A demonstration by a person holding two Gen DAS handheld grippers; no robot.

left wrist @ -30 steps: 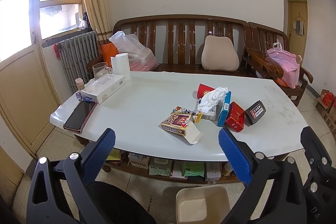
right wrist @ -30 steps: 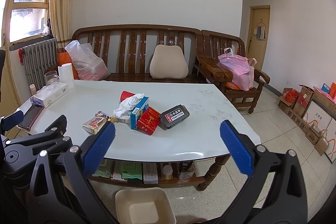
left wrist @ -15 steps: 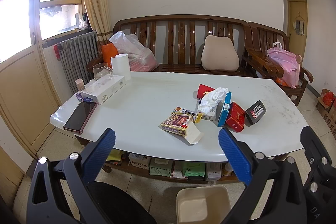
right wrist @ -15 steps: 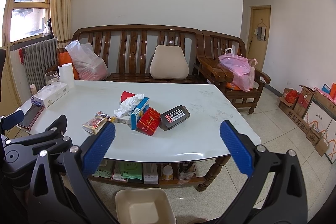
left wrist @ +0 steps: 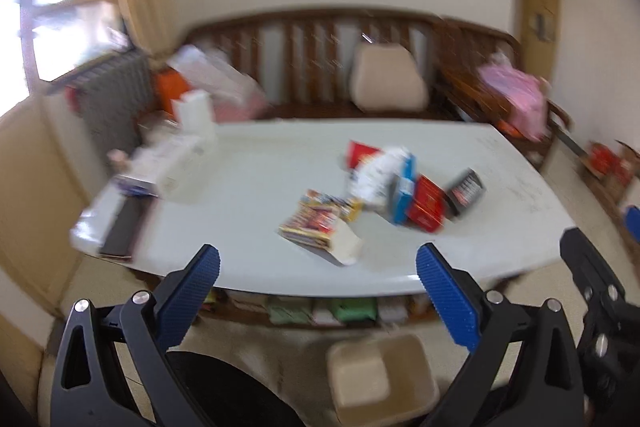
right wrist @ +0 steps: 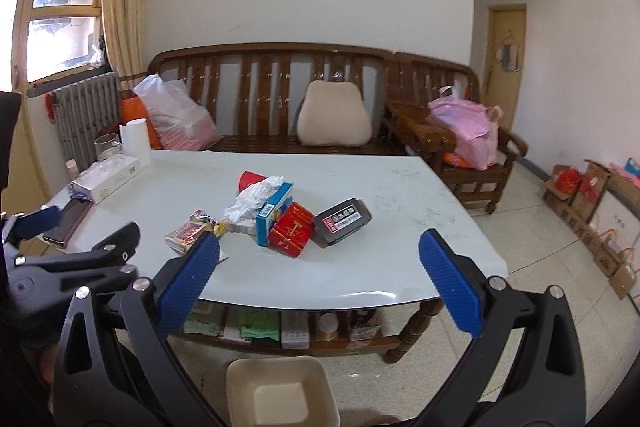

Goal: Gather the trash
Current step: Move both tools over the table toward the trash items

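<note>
Left tool (left wrist: 316, 259): jaws wide apart, nothing held; view blurred. Right tool (right wrist: 318, 251): same, wide apart, empty. Trash pile sits mid-worktop (right wrist: 400, 187), ahead of and beyond both tools. Left of the red box (right wrist: 291, 229): snack packet (right wrist: 186, 233), nearest my left tool. Right of it: black tin (right wrist: 343, 221), nearer my right. Bin (right wrist: 280, 391) on the floor below, near edge.

Bare table (right wrist: 372, 183) lies right of the litter pile (right wrist: 280, 215); a phone (right wrist: 68, 219) and white box (right wrist: 108, 177) crowd its left end.
</note>
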